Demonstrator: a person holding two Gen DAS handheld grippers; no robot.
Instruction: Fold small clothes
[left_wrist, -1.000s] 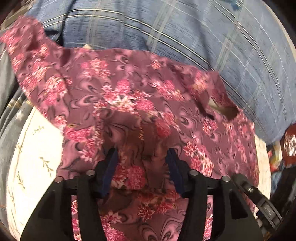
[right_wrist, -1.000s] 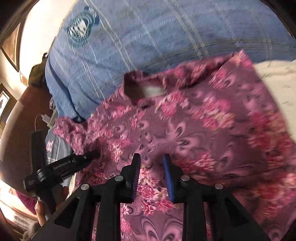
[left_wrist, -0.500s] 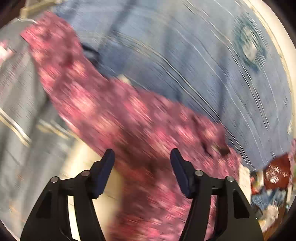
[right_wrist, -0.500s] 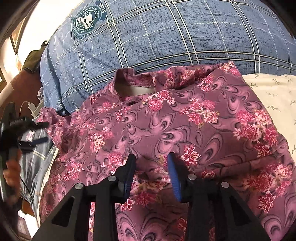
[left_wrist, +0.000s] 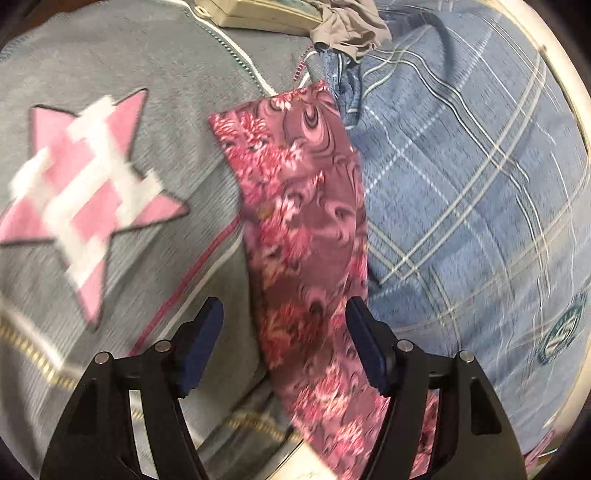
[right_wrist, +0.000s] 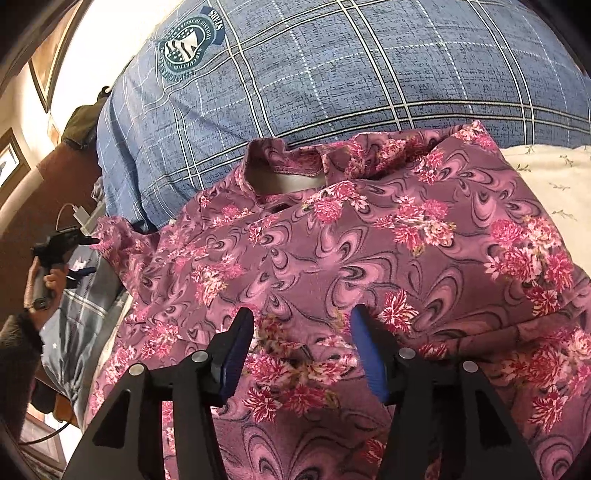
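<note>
I am noting both jaws opening and gripping nothing: the left gripper (left_wrist: 284, 347) is straddling the top's (right_wrist: 369, 258) sleeve (left_wrist: 295, 206), running lengthwise away, while the right gripper (right_wrist: 301, 350) is hovering over its body.

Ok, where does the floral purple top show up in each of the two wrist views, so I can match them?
Left wrist: only a sleeve of the floral purple top shows, running from upper centre down between the fingers of the opening left gripper.
Right wrist: it fills the centre and lower frame, neckline near the top, beneath the opening right gripper.
Shared landmark: the blue plaid pillow with its crest.
</note>
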